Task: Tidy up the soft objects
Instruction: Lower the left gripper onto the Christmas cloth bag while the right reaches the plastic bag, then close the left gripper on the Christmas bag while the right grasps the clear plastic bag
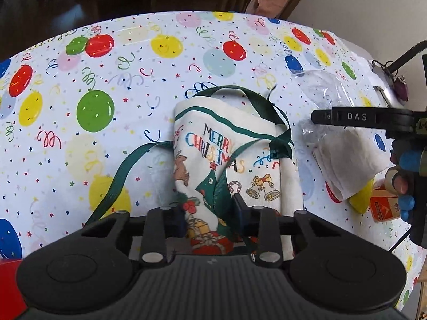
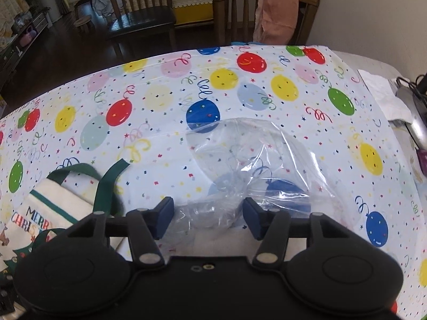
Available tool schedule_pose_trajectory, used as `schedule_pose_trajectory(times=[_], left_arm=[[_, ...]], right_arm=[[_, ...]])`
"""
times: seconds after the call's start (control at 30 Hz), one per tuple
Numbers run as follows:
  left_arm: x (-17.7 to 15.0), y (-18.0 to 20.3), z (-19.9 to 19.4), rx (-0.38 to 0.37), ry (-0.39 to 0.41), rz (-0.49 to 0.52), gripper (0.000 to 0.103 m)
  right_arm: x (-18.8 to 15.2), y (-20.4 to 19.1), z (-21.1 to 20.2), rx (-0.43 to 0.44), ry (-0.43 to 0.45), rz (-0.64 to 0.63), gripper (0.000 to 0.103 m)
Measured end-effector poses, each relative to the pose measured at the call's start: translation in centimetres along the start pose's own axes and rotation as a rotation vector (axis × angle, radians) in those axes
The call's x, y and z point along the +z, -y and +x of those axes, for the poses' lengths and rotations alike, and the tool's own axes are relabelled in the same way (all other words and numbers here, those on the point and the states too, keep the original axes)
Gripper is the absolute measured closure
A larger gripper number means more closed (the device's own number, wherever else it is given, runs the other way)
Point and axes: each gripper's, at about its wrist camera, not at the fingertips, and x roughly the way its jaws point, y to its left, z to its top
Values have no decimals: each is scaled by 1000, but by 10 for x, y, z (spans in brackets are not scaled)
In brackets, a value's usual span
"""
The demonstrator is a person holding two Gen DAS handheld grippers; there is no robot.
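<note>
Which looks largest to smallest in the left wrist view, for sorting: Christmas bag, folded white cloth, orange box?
1. Christmas bag
2. Folded white cloth
3. Orange box, partly hidden, so its rank is unsure.

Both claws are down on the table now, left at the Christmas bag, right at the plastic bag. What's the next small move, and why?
Probably close the right claw fully: the clear plastic bag sits between its pads but looks ungripped, while the left claw already pinches the Christmas bag.

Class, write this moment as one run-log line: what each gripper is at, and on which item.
left gripper: fingers closed on Christmas bag | right gripper: fingers astride clear plastic bag, grip unclear | tablecloth: both items resting
</note>
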Motion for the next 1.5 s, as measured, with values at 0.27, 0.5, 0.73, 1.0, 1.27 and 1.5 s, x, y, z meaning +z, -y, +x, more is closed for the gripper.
schedule_pose_trajectory(times=[0.27, 0.5, 0.73, 1.0, 1.27, 1.5], left_arm=[[-3, -2, -10, 13, 49, -26, 93], [-9, 4, -29, 21, 118, -17, 94], [-11, 2, -57, 46, 195, -31, 96], [-20, 0, -95, 75, 242, -29, 96], [-39, -7, -138, 92, 272, -31, 96], [-59, -20, -186, 96, 305, -45, 96]], right_arm=[[-2, -7, -15, 12, 59, -52, 51], [-1, -9, -37, 40, 107, -66, 52], [1, -21, -75, 122, 160, -94, 53], [-12, -39, -125, 234, 198, -166, 53], [-35, -50, -175, 300, 225, -229, 53], [-56, -70, -214, 353, 237, -307, 53]])
